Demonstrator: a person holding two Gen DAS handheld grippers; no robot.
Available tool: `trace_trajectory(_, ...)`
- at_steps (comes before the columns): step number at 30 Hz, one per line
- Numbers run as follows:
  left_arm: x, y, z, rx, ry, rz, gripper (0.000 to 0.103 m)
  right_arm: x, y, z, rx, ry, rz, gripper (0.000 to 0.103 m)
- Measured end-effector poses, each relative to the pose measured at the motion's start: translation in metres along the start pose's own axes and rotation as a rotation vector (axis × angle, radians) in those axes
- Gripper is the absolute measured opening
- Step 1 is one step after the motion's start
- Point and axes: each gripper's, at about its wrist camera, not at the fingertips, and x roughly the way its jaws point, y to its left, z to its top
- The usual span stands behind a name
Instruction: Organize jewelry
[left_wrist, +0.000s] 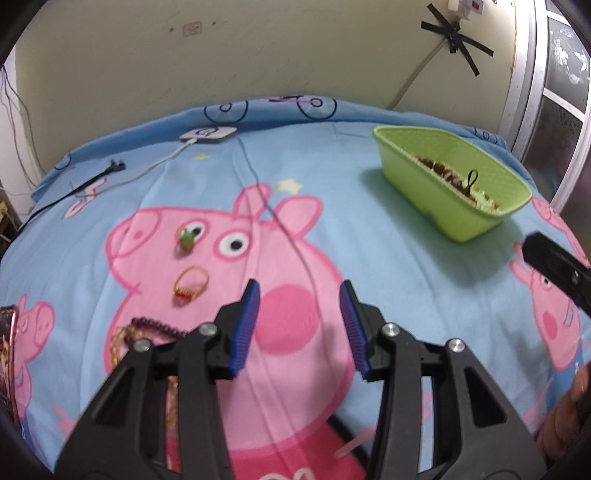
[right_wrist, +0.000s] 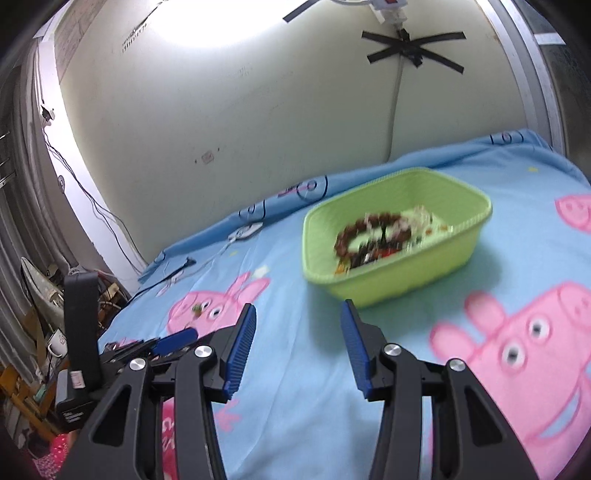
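Observation:
My left gripper (left_wrist: 299, 295) hangs open over the pink pig print, nothing between its blue pads. Left of it lie a gold ring with a red stone (left_wrist: 191, 285) and a green-stone ring (left_wrist: 186, 238). A dark bead bracelet (left_wrist: 155, 325) and a gold chain (left_wrist: 120, 343) lie partly hidden behind the left finger. The green basket (left_wrist: 417, 173) stands at the back right with several pieces inside. My right gripper (right_wrist: 298, 312) is open and empty, just in front of the green basket (right_wrist: 454, 254), which holds a brown bead bracelet (right_wrist: 373, 236).
A white charger box (left_wrist: 208, 133) and thin cables (left_wrist: 280, 229) lie across the blue bedsheet (left_wrist: 388, 258). The wall stands close behind the bed. The other gripper's black tip (left_wrist: 554, 266) shows at the right edge; the left tool (right_wrist: 122, 350) shows at lower left.

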Motion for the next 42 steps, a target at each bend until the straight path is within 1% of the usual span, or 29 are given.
trace_trajectory(2, -0.001, 0.003, -0.003, -0.006, 0.000, -0.003, 0.042, -0.002, 0.004, -0.008, 0.005, 0.008, -0.009, 0.029)
trace_trajectory(6, -0.008, 0.006, -0.008, -0.008, -0.028, 0.011, 0.042, 0.002, 0.003, -0.015, 0.032, 0.028, -0.031, 0.029)
trace_trajectory(13, -0.015, 0.007, -0.012, -0.010, -0.063, 0.039, 0.042, 0.005, -0.001, -0.016, 0.060, 0.031, -0.033, 0.029)
trace_trajectory(27, -0.011, 0.003, -0.011, 0.019, -0.045, 0.040, 0.042, 0.009, -0.004, -0.016, 0.073, 0.052, 0.001, 0.029)
trace_trajectory(42, -0.008, -0.002, -0.011, 0.024, -0.028, 0.034, 0.042, 0.011, -0.005, -0.016, 0.091, 0.065, -0.002, 0.029)
